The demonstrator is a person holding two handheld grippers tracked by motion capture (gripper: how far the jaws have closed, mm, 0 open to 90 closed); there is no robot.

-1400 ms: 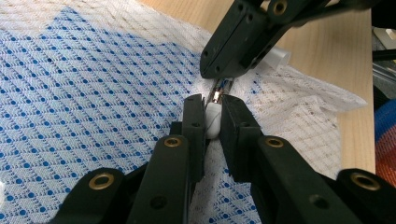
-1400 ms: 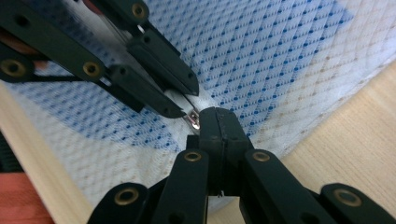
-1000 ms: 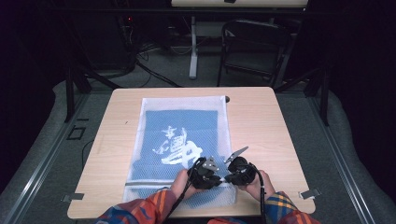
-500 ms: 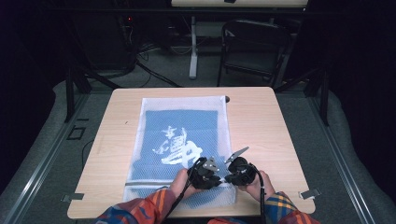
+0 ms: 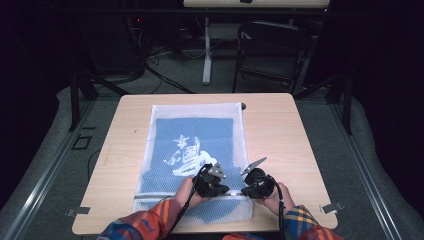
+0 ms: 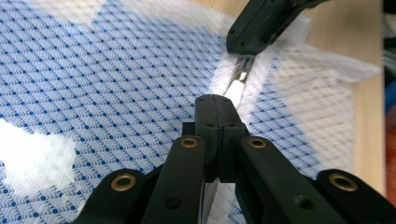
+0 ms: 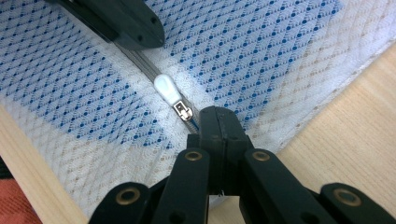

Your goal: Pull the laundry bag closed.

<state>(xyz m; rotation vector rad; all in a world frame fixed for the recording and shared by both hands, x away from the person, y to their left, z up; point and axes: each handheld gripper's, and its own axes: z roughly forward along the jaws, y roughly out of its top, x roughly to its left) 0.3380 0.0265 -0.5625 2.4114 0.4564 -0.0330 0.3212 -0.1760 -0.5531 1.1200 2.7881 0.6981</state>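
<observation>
A white mesh laundry bag [image 5: 165, 150] with a blue printed cloth [image 5: 195, 135] inside lies flat on the wooden table [image 5: 280, 135]. Its zipper runs along the near edge, with a white pull [image 7: 166, 87] on a small metal slider [image 7: 183, 111]. My left gripper [image 6: 215, 100] is shut, its tips resting on the zipper line just short of the pull [image 6: 236, 86]. From the other side, my right gripper [image 7: 219, 116] is also shut, tips on the zipper beside the slider. Whether either pinches mesh I cannot tell. In the high view both grippers [image 5: 220, 189] [image 5: 248, 190] face each other at the bag's near right corner.
The table's near edge [image 5: 210, 231] lies just behind my hands. Bare wood borders the bag on the left [image 5: 122, 150] and right. A black chair [image 5: 272, 50] and a stand's leg [image 5: 206, 55] are on the floor beyond the far edge.
</observation>
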